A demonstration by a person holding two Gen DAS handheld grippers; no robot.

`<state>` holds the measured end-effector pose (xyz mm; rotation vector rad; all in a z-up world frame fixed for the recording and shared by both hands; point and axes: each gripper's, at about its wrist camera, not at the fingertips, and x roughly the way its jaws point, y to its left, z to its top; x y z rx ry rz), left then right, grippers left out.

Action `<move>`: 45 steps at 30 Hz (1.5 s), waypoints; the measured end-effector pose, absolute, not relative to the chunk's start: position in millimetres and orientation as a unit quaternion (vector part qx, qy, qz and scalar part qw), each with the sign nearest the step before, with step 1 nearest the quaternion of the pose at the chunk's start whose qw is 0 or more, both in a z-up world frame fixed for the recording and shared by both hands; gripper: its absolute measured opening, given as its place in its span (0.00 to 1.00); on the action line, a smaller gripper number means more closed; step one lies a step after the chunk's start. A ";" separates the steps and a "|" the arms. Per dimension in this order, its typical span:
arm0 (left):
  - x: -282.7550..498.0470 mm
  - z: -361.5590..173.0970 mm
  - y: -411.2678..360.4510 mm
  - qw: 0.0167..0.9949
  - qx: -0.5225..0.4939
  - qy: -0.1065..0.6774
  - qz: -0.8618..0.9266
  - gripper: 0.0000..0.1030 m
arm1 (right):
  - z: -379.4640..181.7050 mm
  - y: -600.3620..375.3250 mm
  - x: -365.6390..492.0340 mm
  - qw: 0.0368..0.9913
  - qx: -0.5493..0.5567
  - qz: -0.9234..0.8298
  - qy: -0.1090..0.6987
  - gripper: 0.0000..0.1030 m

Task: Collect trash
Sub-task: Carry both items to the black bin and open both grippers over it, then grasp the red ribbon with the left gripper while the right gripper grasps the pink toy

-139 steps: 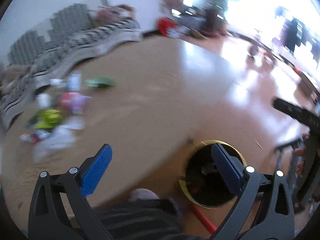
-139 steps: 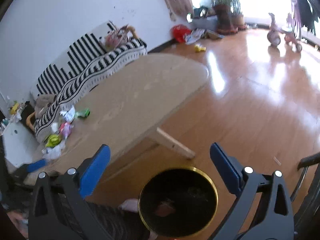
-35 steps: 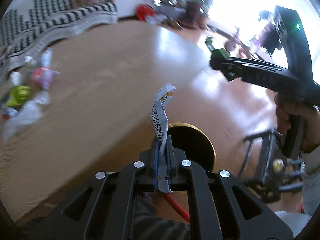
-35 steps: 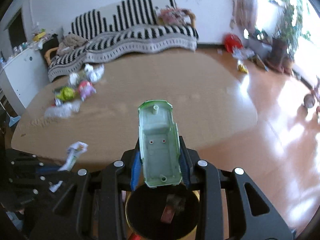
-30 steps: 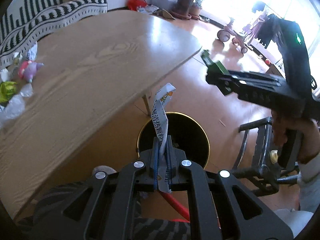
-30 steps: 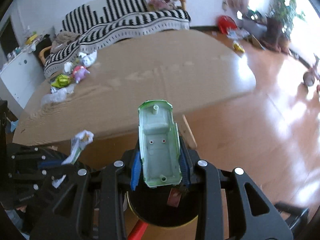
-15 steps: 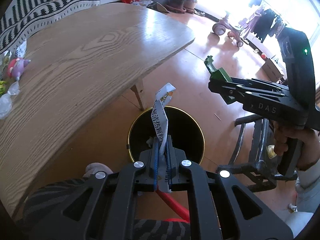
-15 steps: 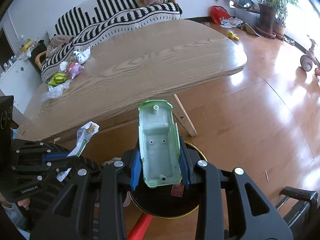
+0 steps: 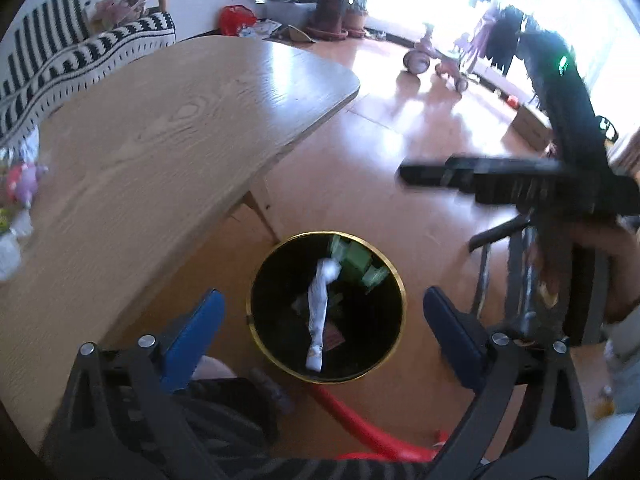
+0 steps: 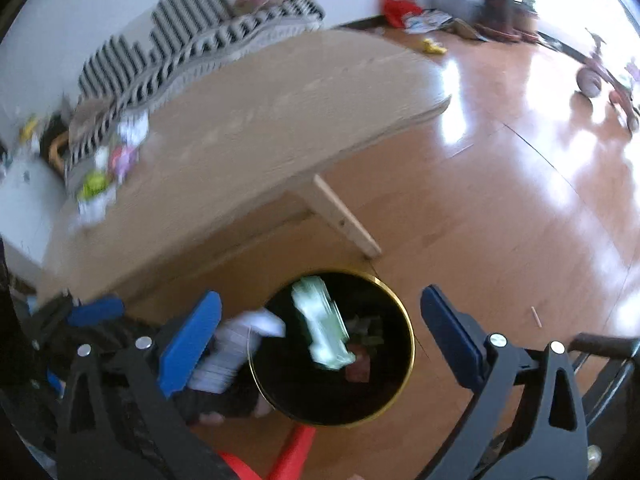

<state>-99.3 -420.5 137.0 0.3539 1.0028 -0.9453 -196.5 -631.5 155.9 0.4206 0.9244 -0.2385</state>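
Far left of oval wooden table: small heap of crumpled wrappers and bright scraps, untouched, well apart from bin. Left gripper over bin, blue fingers spread wide, empty. White printed paper strip in mouth of black gold-rimmed bin; pale green plastic tray, blurred, likely mid-drop there too. Right gripper likewise agape, empty. Judgement: two pieces binned; table heap remains.
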 end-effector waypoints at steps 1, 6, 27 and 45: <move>-96.1 138.4 -417.0 0.759 0.165 0.459 -0.431 0.94 | 160.4 -633.2 -197.3 0.874 0.194 -0.127 0.428 0.94; -48.8 176.1 -344.9 0.839 0.110 0.416 -0.333 0.94 | 175.9 -620.8 -177.6 0.899 0.149 -0.136 0.388 0.94; 139.4 141.5 -84.4 0.874 -0.014 0.482 -0.055 0.94 | 162.0 -407.9 102.0 0.902 0.019 0.062 0.426 0.94; 206.0 91.8 -83.7 0.869 0.044 0.488 -0.061 0.95 | 94.7 -328.2 220.0 0.856 -0.074 0.149 0.490 0.95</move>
